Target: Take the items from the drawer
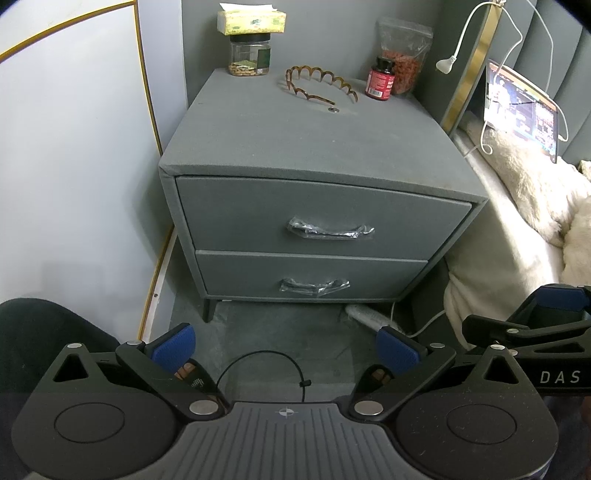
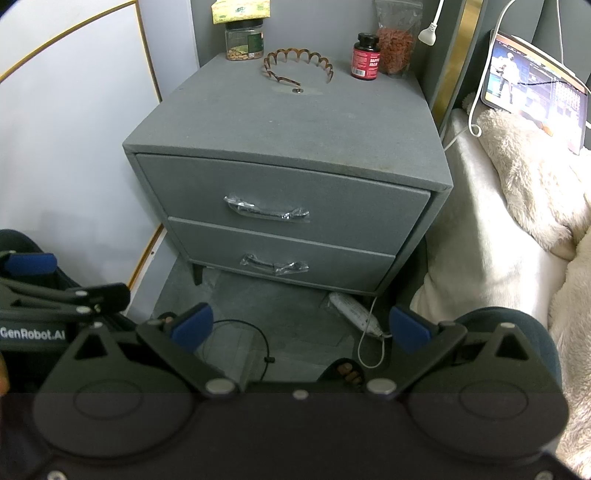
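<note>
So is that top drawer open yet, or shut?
Shut. The top drawer sits flush with the nightstand frame, and neither open gripper touches its handle.

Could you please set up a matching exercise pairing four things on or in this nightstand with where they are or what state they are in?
Things:
1. tissue box
2. headband
3. red bottle
4. top drawer

Places or states:
A. shut, its handle wrapped in plastic
B. on the lid of the jar
C. lying on the nightstand top, middle back
D. standing in front of the pouch

Pairs: 1-B, 2-C, 3-D, 4-A
</note>
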Demonstrator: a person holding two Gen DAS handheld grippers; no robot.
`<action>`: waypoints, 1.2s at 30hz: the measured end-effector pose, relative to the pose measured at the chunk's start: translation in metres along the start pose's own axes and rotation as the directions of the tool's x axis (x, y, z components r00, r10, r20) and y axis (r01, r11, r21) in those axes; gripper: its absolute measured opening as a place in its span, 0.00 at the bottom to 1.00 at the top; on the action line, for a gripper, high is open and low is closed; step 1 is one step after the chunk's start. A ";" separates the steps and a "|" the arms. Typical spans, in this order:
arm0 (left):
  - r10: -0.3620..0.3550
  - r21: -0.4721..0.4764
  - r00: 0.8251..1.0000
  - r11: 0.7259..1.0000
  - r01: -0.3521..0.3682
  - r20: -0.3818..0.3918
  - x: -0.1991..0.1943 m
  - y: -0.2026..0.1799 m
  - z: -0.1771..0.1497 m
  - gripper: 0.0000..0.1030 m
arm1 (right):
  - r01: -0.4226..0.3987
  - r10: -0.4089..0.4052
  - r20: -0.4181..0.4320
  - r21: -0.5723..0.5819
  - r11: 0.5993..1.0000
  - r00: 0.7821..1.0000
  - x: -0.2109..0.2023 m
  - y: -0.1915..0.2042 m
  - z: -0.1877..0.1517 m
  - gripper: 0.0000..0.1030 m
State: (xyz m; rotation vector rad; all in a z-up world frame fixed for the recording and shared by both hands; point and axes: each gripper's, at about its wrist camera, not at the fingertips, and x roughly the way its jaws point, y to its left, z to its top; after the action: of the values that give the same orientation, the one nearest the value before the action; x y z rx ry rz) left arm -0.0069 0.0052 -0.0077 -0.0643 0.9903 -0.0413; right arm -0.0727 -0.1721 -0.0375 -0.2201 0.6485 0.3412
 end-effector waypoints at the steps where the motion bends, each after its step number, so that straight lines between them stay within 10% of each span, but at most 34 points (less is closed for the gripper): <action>1: 0.000 -0.001 1.000 1.000 0.000 0.000 0.000 0.000 0.000 1.00 | 0.000 0.000 0.000 0.000 1.000 1.000 0.000 0.000 0.000 1.00; 36: -0.008 -0.009 1.000 1.000 0.008 -0.005 -0.002 0.001 0.002 1.00 | -0.004 0.004 -0.003 0.004 1.000 1.000 -0.001 -0.001 0.000 1.00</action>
State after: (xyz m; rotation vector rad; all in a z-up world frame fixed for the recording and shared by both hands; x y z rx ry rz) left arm -0.0066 0.0067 -0.0048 -0.0762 0.9948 -0.0444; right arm -0.0734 -0.1734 -0.0368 -0.2152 0.6524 0.3435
